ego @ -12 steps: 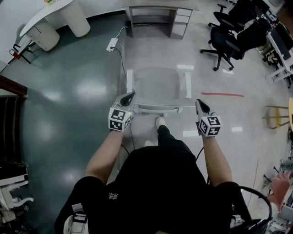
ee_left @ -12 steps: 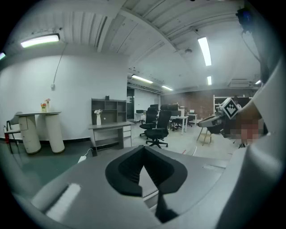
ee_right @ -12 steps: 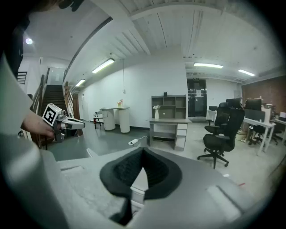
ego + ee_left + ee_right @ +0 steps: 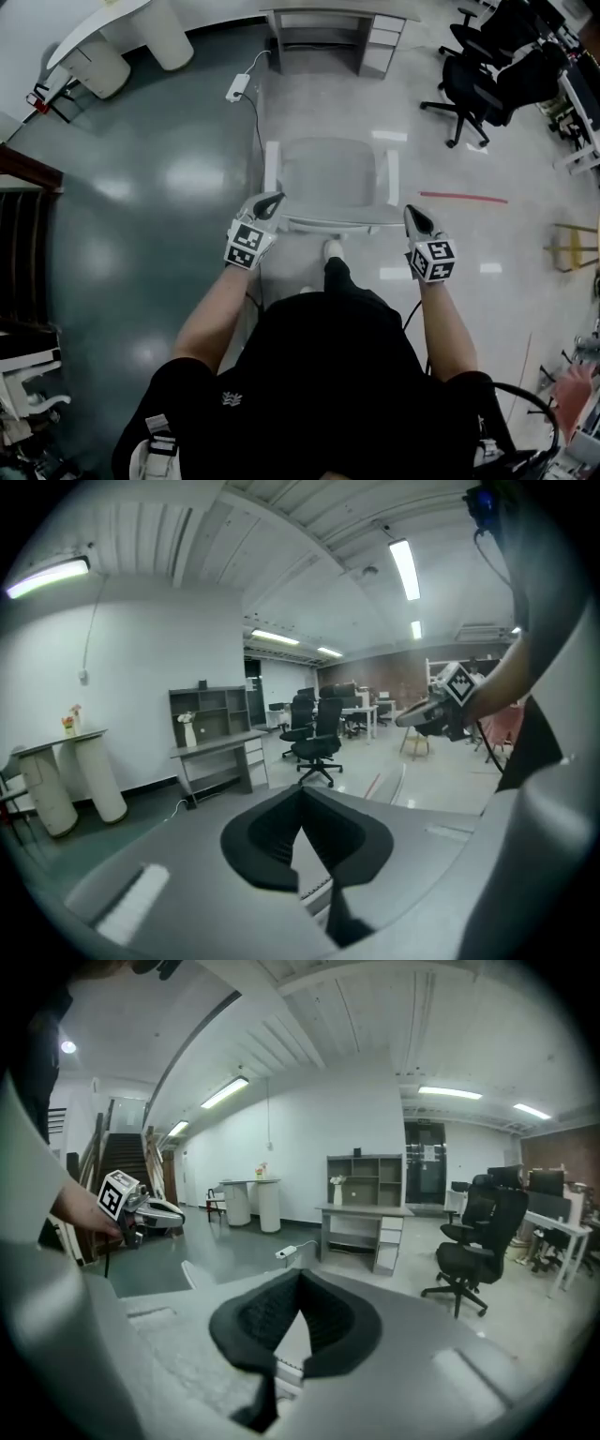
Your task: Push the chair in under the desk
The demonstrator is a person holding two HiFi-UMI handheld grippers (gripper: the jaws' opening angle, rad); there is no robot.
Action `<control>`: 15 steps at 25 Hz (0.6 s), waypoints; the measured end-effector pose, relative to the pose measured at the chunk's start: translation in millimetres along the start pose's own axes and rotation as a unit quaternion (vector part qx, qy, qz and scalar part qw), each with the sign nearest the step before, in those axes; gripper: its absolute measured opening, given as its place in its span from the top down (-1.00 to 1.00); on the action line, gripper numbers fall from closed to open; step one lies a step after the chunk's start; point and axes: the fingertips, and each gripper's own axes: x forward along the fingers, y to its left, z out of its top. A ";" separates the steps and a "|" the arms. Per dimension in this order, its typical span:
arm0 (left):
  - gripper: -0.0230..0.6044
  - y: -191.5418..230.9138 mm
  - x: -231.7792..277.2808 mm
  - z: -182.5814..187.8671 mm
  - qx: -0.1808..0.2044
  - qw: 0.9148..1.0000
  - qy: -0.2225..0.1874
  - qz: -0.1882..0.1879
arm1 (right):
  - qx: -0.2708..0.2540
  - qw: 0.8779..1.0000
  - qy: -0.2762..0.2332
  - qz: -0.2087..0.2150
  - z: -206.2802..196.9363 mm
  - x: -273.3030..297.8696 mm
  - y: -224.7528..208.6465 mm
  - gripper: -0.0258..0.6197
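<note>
A pale grey chair [image 4: 333,178] stands on the floor in front of me, its seat facing a grey desk [image 4: 328,28] with drawers at the far end. My left gripper [image 4: 272,200] is shut, its tip at the left end of the chair's backrest. At the right end of the backrest is my right gripper [image 4: 412,214], shut too. Nothing is held between either pair of jaws. In the left gripper view the desk [image 4: 220,752] lies ahead and the right gripper [image 4: 436,710] shows at the right. The right gripper view has the desk [image 4: 361,1222] straight ahead.
A white power strip [image 4: 235,89] with its cable lies on the floor left of the chair's path. Black office chairs [image 4: 478,84] stand at the far right. A white table [image 4: 103,37] is at the far left. A red tape line [image 4: 464,197] marks the floor.
The whole view has shifted slightly to the right. Both grippers stay shut at the chair's backrest, and the chair keeps about the same distance from the desk.
</note>
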 end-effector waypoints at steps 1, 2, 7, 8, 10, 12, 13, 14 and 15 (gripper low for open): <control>0.91 -8.5 4.4 -4.9 0.019 0.999 0.015 -0.020 | -0.013 1.000 0.007 0.014 -2.6 1.7 2.9 0.92; 0.90 -18.8 9.0 -11.9 0.039 0.998 0.035 -0.044 | -0.031 0.999 0.015 0.033 -5.6 3.4 7.8 0.92; 0.39 -46.7 26.4 -50.6 0.112 0.981 0.110 -0.113 | -0.148 0.972 0.106 0.148 -41.8 23.3 46.2 0.31; 0.37 -48.8 29.8 -56.7 0.123 0.977 0.123 -0.120 | -0.172 0.963 0.128 0.161 -52.2 27.2 50.4 0.30; 0.31 -52.9 38.0 -70.5 0.151 0.968 0.152 -0.133 | -0.219 0.945 0.164 0.178 -71.0 34.1 54.2 0.30; 0.27 -54.3 47.0 -84.2 0.176 0.957 0.180 -0.144 | -0.260 0.929 0.187 0.187 -84.2 42.1 55.5 0.30; 0.26 -54.5 51.1 -89.3 0.183 0.953 0.190 -0.149 | -0.278 0.921 0.195 0.189 -89.2 46.3 56.1 0.30; 0.22 -55.2 54.9 -92.7 0.188 0.950 0.197 -0.156 | -0.295 0.914 0.202 0.191 -93.9 50.6 56.6 0.30; 0.20 -56.4 58.6 -95.0 0.190 0.947 0.202 -0.165 | -0.311 0.906 0.210 0.195 -98.7 54.7 57.1 0.30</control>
